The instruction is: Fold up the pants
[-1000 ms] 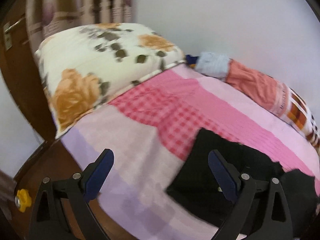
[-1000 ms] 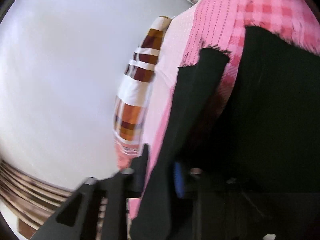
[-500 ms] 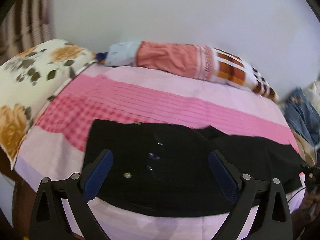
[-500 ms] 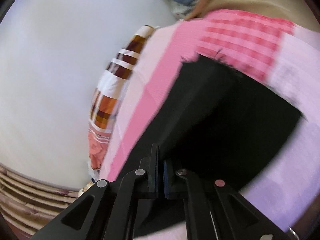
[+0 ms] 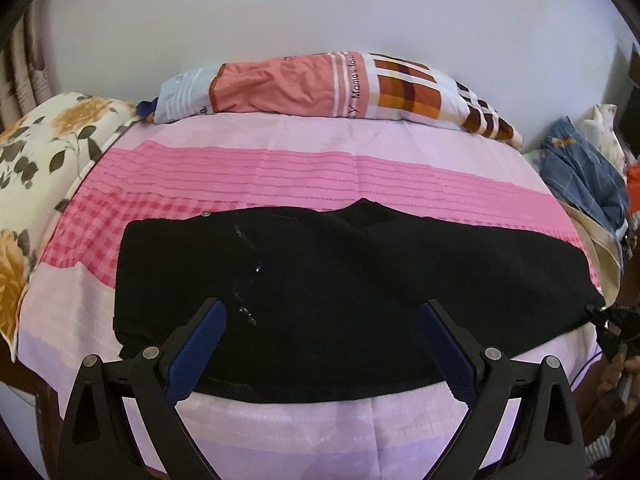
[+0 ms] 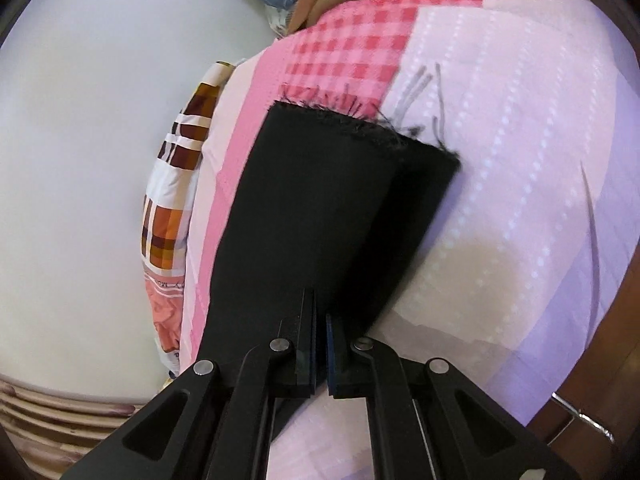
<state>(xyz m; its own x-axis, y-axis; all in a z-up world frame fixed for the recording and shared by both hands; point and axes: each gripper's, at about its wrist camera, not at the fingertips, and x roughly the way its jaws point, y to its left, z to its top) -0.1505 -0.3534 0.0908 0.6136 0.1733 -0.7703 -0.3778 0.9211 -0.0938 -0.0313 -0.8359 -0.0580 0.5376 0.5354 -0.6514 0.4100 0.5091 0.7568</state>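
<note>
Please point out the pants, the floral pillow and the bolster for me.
pants (image 5: 360,280): left wrist view, middle of the black cloth.
floral pillow (image 5: 48,148): left wrist view, its face.
bolster (image 5: 280,84): left wrist view, orange middle.

near bedsheet (image 5: 280,420) strip bare; bolster (image 5: 320,88) along wall, pillow (image 5: 36,168) blocks left

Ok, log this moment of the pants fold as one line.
stage: pants flat on bed | left gripper: open above waist | right gripper: shut on pants

A bed covered by a pink and lilac striped bedsheet (image 5: 304,168). A floral pillow (image 5: 36,152) lies at its left end, a long checked orange bolster (image 5: 332,88) along its far edge by the wall, and crumpled blue clothing (image 5: 580,168) at its right end.
</note>
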